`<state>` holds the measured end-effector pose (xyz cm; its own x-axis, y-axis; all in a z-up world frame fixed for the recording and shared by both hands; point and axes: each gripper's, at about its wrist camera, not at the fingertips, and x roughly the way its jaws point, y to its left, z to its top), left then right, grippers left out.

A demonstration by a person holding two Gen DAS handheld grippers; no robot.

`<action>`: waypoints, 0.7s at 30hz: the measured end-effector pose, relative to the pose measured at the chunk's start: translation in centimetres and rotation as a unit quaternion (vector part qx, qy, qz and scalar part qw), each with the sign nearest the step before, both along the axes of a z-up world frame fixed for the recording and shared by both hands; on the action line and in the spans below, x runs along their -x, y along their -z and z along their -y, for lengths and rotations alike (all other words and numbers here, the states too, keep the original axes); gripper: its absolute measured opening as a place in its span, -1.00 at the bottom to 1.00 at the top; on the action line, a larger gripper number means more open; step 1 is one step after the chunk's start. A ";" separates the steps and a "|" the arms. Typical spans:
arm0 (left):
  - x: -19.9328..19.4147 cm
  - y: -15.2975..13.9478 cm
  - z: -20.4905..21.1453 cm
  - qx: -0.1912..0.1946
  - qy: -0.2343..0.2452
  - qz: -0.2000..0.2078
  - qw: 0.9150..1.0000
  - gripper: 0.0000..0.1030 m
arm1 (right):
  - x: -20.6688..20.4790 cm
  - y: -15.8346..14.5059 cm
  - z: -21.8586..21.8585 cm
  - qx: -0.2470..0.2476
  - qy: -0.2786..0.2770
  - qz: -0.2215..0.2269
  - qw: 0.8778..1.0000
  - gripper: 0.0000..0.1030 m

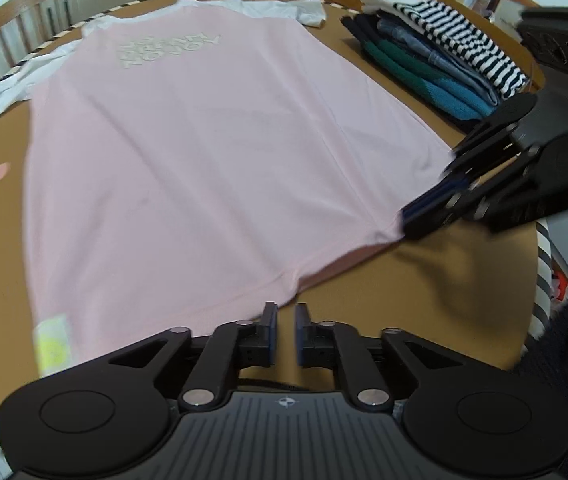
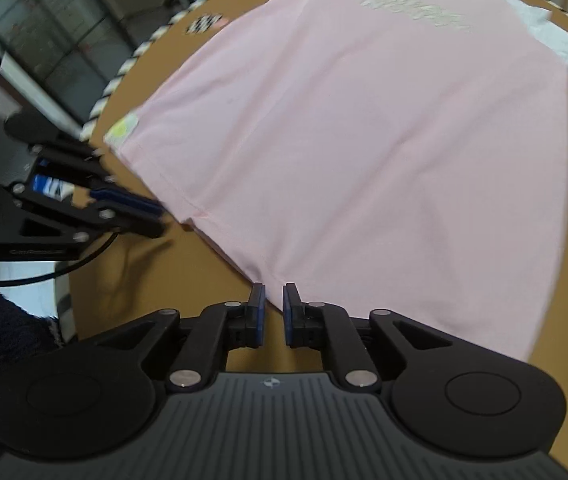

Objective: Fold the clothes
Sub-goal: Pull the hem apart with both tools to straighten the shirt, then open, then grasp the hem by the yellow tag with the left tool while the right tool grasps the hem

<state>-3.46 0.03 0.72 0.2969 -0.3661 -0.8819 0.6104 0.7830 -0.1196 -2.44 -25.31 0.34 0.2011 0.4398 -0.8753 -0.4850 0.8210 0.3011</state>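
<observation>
Shirt (image 1: 204, 152): flat on table (image 1: 443, 272), unfolded, hem nearest.
Stack (image 1: 435, 60): folded clothes beside it, done.
Left gripper (image 1: 285, 320): narrow gap, empty.
Right gripper (image 2: 273, 300): narrow gap, empty.
Left: every fold.

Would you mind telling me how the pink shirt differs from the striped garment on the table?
The pink shirt is spread flat and unfolded across the table; the striped garment is folded on top of a stack of clothes. The pink shirt is plain with pale lettering and white sleeves; the striped garment is dark-and-white banded. Both rest on the same table.
</observation>
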 end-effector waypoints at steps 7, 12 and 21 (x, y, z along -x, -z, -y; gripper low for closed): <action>-1.5 -1.1 -7.0 -0.026 -0.161 0.027 0.986 -0.38 | 0.2 -1.1 8.8 0.044 0.172 0.019 0.984 -0.35; -3.7 -0.7 -11.5 0.020 -0.284 0.008 0.959 -0.24 | 0.4 0.7 11.8 0.033 0.258 -0.015 0.965 -0.35; -4.8 0.8 -10.8 0.024 -0.291 -0.013 0.956 -0.13 | 0.3 2.5 10.4 0.019 0.283 -0.030 0.959 -0.33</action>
